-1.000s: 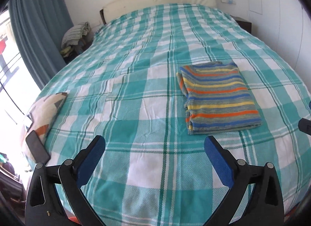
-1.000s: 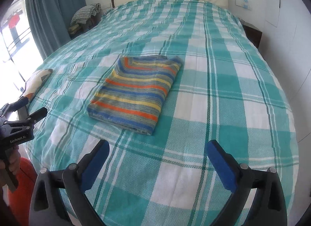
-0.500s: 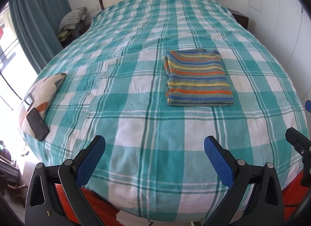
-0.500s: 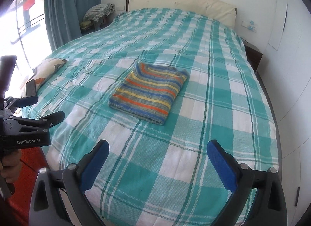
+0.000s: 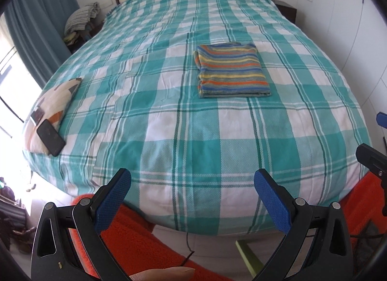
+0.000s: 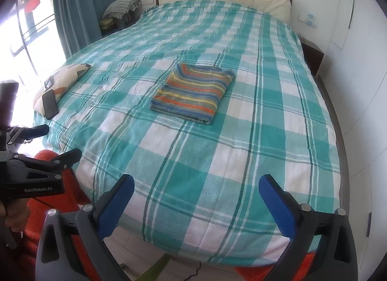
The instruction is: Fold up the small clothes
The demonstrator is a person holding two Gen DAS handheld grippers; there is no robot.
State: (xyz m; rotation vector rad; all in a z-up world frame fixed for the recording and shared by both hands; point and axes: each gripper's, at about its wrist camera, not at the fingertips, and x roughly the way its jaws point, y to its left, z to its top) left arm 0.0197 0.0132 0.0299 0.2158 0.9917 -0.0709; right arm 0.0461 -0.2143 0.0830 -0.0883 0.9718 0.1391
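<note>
Folded striped garment (image 5: pixel 232 70) lies mid-bed (image 5: pixel 169 136), far from every edge; left gripper (image 5: pixel 191 198) and right gripper (image 6: pixel 197 201) gape empty.

folded garment (image 5: pixel 232 71) mid-bed (image 5: pixel 169 136) | pillow (image 5: pixel 52 109) left edge | phone (image 5: pixel 50 137) on pillow
</note>
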